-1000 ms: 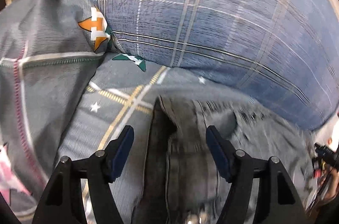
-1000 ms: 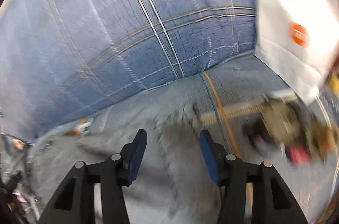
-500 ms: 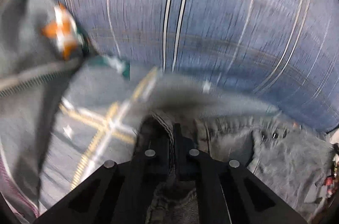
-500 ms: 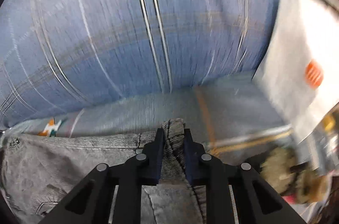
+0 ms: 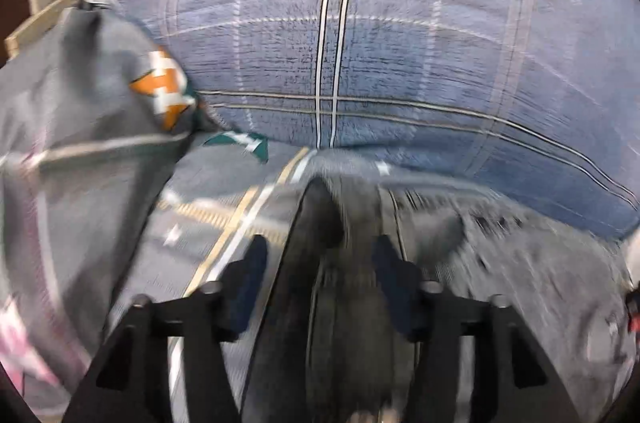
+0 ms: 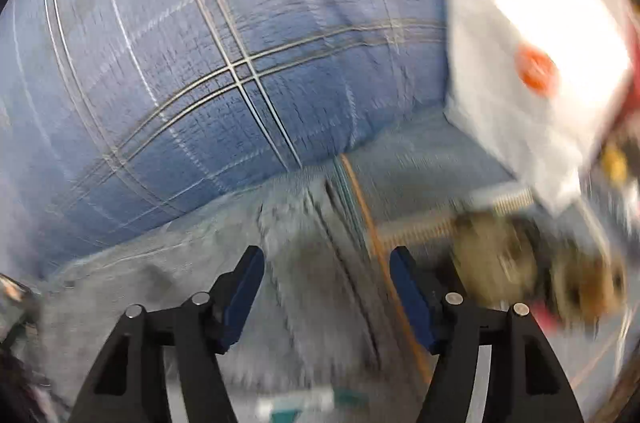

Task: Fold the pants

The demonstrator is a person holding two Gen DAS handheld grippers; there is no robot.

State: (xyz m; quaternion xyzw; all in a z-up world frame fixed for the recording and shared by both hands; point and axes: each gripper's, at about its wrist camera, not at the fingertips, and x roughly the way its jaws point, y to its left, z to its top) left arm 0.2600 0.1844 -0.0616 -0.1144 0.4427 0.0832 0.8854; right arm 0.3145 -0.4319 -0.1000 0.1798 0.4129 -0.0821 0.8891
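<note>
On my left, the left gripper (image 5: 318,263) has just been opening; its jaws now stand apart astride a raised fold of the grey pants (image 5: 340,303), the pads clear of the cloth. The pants lie across the grey patterned bedsheet (image 5: 224,207), running rightward to the right gripper (image 6: 326,275), which has likewise just been opening and straddles the cloth with nothing pinched. My worry is that the loose fold slumps or springs back, since both frames are blurred and I cannot tell how flat it sits. A pad could also snag the seam (image 6: 340,223) and drag the layer askew. Room is tight ahead: the big blue plaid pillow (image 5: 400,63) walls off the far edge, a grey pillow (image 5: 80,123) crowds the left, and a white bag (image 6: 532,63) with clutter hems the right.
</note>
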